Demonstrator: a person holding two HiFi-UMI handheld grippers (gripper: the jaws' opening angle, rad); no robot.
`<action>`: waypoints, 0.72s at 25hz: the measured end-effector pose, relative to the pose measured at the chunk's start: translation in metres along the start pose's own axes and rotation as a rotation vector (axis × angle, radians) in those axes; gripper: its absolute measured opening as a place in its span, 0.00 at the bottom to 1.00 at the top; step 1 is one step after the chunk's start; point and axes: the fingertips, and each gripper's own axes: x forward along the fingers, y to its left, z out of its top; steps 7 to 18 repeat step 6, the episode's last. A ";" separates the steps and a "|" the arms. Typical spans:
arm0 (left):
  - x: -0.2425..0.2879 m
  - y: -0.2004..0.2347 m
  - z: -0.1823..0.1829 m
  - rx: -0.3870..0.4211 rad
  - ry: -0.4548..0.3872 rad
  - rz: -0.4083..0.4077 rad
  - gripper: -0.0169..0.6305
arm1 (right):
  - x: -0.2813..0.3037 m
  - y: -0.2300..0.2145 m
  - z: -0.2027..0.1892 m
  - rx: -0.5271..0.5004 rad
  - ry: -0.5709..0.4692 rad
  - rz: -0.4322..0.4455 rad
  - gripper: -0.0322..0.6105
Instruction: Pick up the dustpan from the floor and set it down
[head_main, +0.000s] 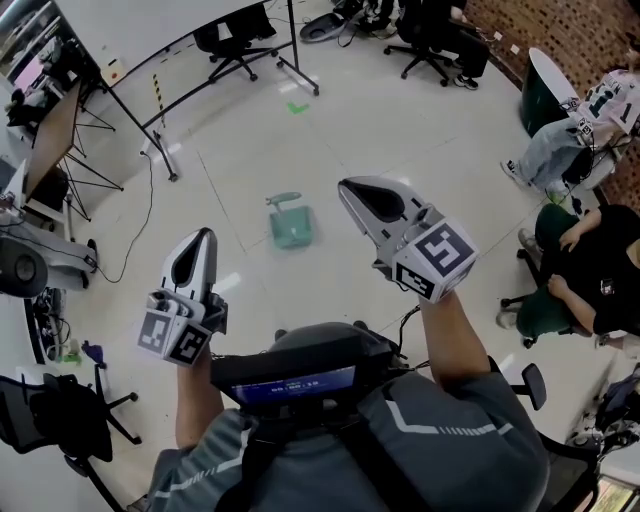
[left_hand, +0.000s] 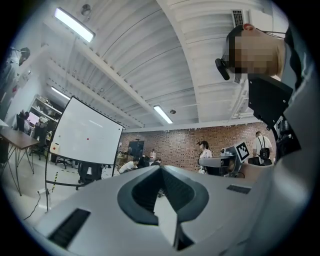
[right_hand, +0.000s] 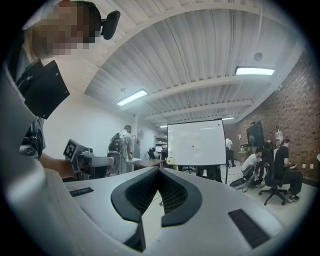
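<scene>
One teal dustpan on floor, untouched.

Grey left claw, right claw, marker-cubed; shirt grey, pale-striped.

the dustpan is blurred; seated person cut off right.

No readable text, labels or numbers in any view.
</scene>
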 end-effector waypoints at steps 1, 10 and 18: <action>-0.001 0.001 -0.002 0.000 0.001 0.002 0.07 | 0.000 0.001 -0.002 -0.002 0.000 0.001 0.09; -0.002 0.004 -0.010 -0.008 0.009 0.009 0.07 | 0.003 0.000 -0.007 0.001 0.003 0.004 0.09; -0.002 0.004 -0.010 -0.008 0.009 0.009 0.07 | 0.003 0.000 -0.007 0.001 0.003 0.004 0.09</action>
